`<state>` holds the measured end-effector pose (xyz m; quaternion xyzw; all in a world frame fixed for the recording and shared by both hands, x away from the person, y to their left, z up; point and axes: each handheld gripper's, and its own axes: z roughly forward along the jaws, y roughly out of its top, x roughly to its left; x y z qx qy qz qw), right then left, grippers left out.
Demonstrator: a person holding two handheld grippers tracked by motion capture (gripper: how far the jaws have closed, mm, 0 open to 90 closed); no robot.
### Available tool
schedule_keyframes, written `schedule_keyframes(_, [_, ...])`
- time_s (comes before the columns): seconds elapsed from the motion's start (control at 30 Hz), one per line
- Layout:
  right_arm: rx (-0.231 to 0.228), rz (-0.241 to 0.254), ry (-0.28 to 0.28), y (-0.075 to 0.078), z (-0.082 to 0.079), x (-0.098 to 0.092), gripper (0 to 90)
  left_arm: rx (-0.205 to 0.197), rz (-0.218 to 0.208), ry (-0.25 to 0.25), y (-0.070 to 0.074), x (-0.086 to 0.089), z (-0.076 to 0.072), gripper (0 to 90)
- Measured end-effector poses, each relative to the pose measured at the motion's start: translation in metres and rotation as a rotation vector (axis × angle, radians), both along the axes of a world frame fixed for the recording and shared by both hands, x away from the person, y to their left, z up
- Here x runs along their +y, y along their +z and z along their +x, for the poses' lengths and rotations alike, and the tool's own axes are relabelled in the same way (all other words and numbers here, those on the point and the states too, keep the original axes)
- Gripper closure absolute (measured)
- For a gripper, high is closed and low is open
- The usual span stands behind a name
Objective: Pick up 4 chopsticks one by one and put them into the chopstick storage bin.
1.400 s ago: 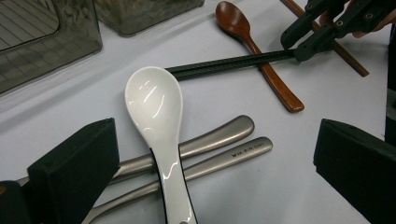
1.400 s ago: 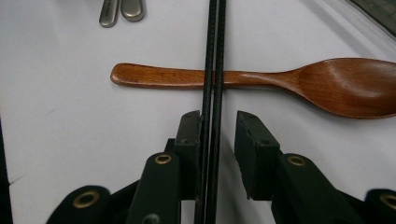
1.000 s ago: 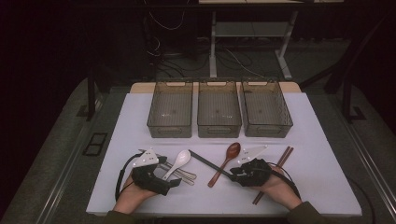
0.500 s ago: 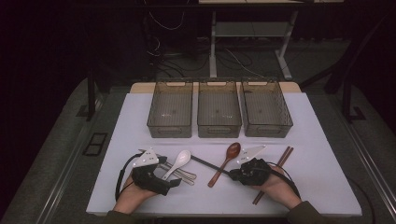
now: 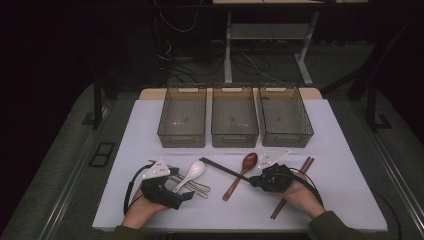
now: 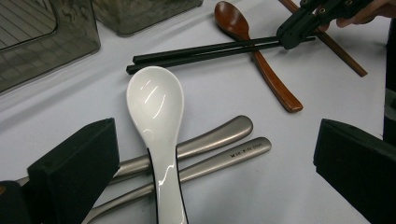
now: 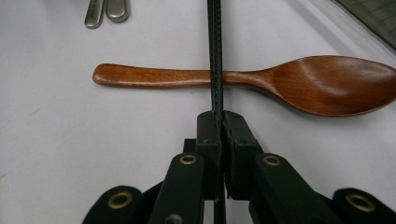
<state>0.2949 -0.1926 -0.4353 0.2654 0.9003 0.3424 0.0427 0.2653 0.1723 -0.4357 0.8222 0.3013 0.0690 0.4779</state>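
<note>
The black chopsticks (image 5: pixel 227 171) lie on the white desk (image 5: pixel 340 170), crossing over the handle of the wooden spoon (image 5: pixel 241 175), which serves here as the landmark. The right gripper (image 5: pixel 256 181) is clamped on the end of the chopsticks just to the right of the spoon's handle; its jaws have just been closing, and in the right gripper view (image 7: pixel 219 122) the pads press together with the thin black sticks (image 7: pixel 215 56) pinched between them. From that grip the chopsticks run over the spoon's handle (image 7: pixel 154 76) and away to its left, their far tips resting on the desk near the white ceramic spoon (image 5: pixel 190 175).

The white ceramic spoon lies left of the wooden spoon, its handle across two metal handles (image 5: pixel 197 187). In the left gripper view the white spoon (image 6: pixel 159 121) sits between the wide-apart jaws of the left gripper (image 6: pixel 215 158), which touch nothing; the metal handles (image 6: pixel 219 140) run under it. In the high view the left gripper (image 5: pixel 186 196) rests well to the left of the wooden spoon, held low over the desk.

Right of the wooden spoon, partly under the right hand (image 5: pixel 300 192), lies a pair of brown chopsticks (image 5: pixel 305 165). Beyond the wooden spoon, at the far side of the desk, three clear bins (image 5: pixel 234 139) stand side by side.
</note>
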Motion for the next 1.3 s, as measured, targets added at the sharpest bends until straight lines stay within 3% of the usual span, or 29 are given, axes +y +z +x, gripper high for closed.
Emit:
schedule_keyframes(0.67, [-0.014, -0.023, -0.046, 0.0, 0.036, -0.021, 85.0, 0.002, -0.004, -0.001, 0.0, 0.0, 0.0, 0.0])
schedule_keyframes(1.1, [-0.016, 0.023, -0.071, 0.007, 0.036, -0.027, 66.2, 0.002, -0.007, -0.002, 0.0, 0.0, 0.0, 0.0])
schedule_keyframes(1.3, [-0.026, 0.026, -0.065, 0.013, 0.029, -0.034, 69.6, 0.001, -0.006, -0.004, 0.0, 0.001, 0.0, 0.0])
